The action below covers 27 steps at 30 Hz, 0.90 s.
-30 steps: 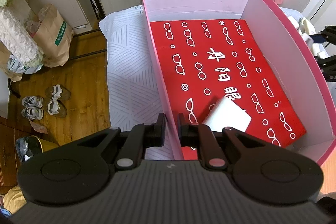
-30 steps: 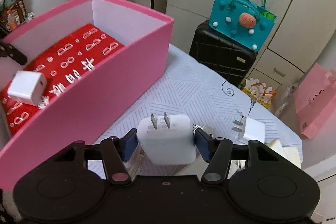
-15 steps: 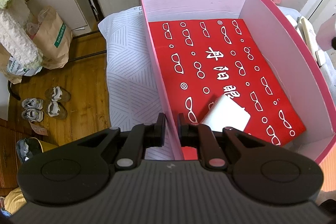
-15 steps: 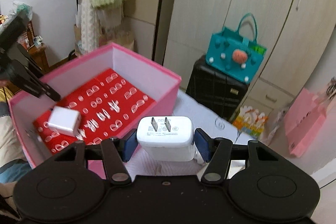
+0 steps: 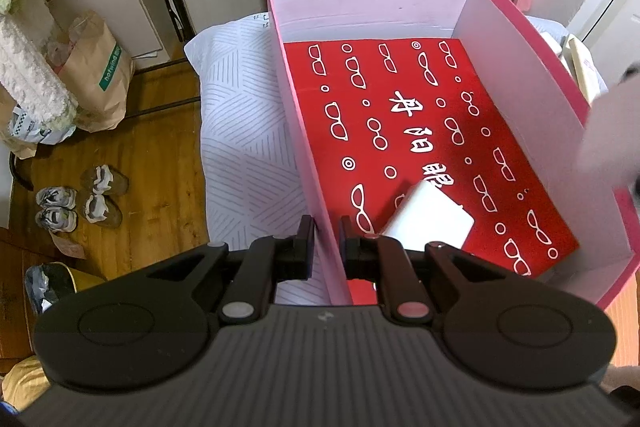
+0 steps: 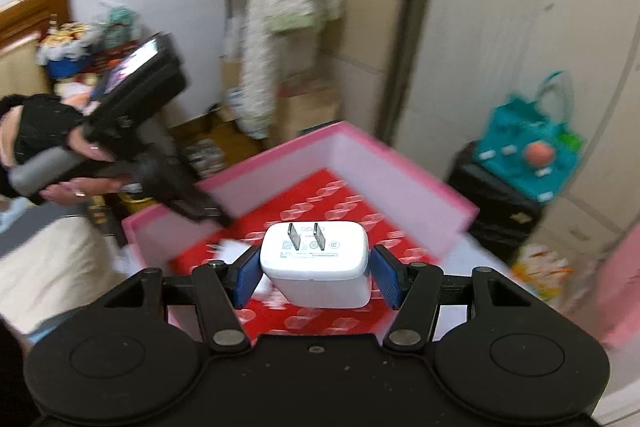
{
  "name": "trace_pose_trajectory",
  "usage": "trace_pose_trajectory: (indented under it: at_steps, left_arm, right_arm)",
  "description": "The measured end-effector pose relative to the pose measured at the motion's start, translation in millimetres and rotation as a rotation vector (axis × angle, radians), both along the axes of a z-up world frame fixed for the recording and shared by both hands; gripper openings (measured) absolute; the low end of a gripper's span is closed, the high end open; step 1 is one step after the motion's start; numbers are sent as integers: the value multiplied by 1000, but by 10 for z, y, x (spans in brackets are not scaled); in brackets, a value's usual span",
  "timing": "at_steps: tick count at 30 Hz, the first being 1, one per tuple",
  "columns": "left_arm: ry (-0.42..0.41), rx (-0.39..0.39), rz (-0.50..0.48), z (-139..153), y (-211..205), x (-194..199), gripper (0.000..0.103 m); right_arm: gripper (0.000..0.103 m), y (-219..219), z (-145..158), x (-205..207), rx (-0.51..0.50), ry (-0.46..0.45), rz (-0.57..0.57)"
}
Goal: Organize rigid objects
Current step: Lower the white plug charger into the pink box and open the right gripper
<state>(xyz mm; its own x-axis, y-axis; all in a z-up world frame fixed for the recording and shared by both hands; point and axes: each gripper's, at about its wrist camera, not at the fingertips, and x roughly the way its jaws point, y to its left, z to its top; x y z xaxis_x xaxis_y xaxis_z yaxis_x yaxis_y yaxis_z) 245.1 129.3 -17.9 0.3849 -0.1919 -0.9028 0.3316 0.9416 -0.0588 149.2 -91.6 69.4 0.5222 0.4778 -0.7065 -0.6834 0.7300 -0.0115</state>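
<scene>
Charger (image 6: 316, 261) above pink box (image 6: 420, 183) — gripped.

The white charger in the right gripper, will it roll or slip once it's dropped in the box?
The charger probably won't roll: its faces are flat. The glossy shell might slide a little on the smooth red liner.

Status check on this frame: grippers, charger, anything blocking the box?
Left gripper clamped on pink box wall. Right gripper shut on white charger, above the box. Second charger inside near left gripper; drop zone otherwise open.
</scene>
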Motion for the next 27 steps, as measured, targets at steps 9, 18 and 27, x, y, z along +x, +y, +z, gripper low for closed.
trace_pose_trajectory:
  at_steps: [9,18,27]
  left_arm:
    - [-3,-14,1,6,31,-14,11]
    - [-8,-17,-4,-1,38,-30,12]
    - [-7,-23,-2,0,52,-21,12]
  right_arm:
    - [64,332,-440,282,-64,136,26]
    - [63,396,-833,714,-132,318,-98]
    - [64,396,-977,1138,-45,402,-247]
